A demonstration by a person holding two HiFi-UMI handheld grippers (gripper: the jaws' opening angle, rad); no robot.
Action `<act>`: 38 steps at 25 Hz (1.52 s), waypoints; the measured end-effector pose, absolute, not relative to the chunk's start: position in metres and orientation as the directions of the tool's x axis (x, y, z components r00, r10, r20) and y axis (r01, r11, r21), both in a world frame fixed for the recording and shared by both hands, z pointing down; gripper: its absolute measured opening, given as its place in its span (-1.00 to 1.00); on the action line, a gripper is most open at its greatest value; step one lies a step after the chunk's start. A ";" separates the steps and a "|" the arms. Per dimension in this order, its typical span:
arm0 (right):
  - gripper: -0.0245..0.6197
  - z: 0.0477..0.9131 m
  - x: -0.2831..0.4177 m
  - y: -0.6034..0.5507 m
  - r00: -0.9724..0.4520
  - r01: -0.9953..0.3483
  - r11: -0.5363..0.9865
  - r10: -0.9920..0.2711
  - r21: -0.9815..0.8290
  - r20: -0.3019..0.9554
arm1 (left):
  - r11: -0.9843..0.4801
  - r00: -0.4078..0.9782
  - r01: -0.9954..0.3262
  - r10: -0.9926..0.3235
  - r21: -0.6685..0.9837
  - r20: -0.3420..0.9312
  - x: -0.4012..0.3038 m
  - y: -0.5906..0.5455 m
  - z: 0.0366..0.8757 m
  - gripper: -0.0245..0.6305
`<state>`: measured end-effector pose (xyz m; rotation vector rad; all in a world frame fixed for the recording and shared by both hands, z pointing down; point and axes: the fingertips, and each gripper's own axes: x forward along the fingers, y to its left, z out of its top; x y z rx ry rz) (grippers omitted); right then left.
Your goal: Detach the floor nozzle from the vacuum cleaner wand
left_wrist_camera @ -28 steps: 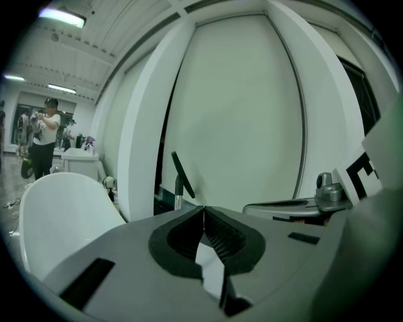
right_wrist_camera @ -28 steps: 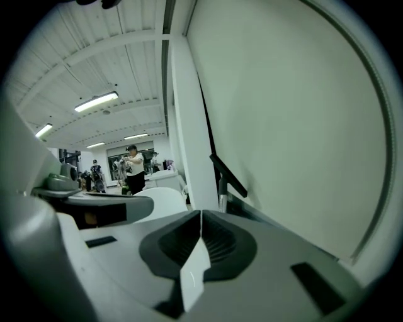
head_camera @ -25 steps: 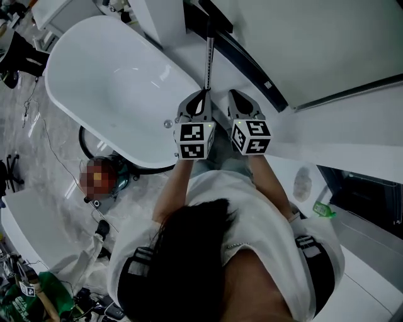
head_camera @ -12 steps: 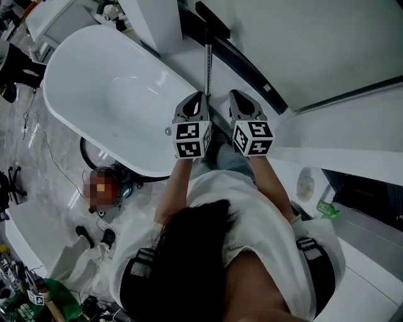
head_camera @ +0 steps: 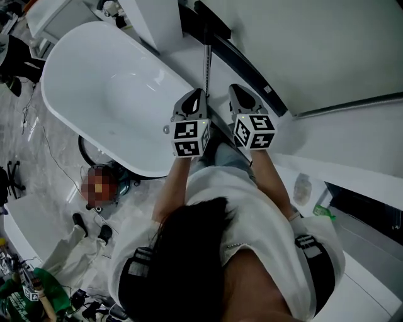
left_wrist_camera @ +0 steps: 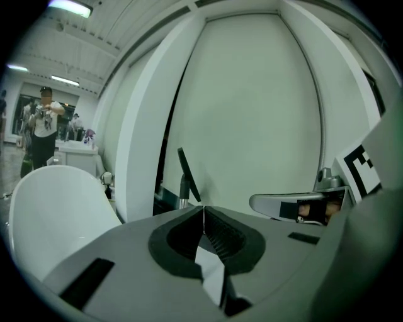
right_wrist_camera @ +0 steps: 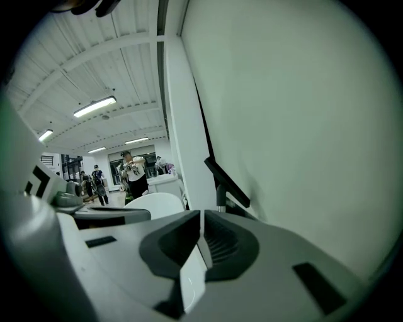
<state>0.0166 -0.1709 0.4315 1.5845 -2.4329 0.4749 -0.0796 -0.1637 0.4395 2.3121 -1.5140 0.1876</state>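
Taking the tub (head_camera: 82, 82) as our mark: over its right rim we hold the left gripper (head_camera: 194, 95), its jaws pressed flat together with nothing between them. Just right of that, past the tub's right side, the thin silvery wand (head_camera: 205, 63) runs away from us. At its far end, beyond the tub's far right corner, sits the nozzle (head_camera: 213, 19), a dark flat bar on the wand, tilted against the white wall (head_camera: 302, 50). Further right from the tub we hold the right gripper (head_camera: 238, 92), its jaws likewise closed tight and empty. Wand and nozzle lie ahead of both grippers, apart from them.
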 end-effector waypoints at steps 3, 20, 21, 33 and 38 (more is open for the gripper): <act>-0.87 0.436 0.026 -0.185 -0.415 -0.910 0.379 -0.848 -0.170 0.330 | -0.346 0.403 -0.912 -0.860 0.221 0.314 -0.073 -0.173 0.444 -0.91; -0.87 0.432 0.052 -0.289 -0.482 -0.873 0.481 -0.822 -0.083 0.302 | -0.283 0.334 -0.940 -0.873 0.189 0.354 -0.056 -0.244 0.456 -0.90; -0.87 0.430 0.052 -0.294 -0.488 -0.869 0.489 -0.819 -0.079 0.302 | -0.278 0.330 -0.942 -0.873 0.189 0.359 -0.056 -0.246 0.456 -0.90; -0.43 0.436 0.039 -0.358 -0.597 -0.754 0.655 -0.708 0.036 0.379 | -0.221 0.278 -0.957 -0.880 0.186 0.385 -0.064 -0.281 0.463 -0.90; -0.26 0.443 0.038 -0.382 -0.615 -0.718 0.693 -0.672 0.059 0.412 | -0.195 0.256 -0.962 -0.885 0.191 0.390 -0.067 -0.300 0.463 -0.90</act>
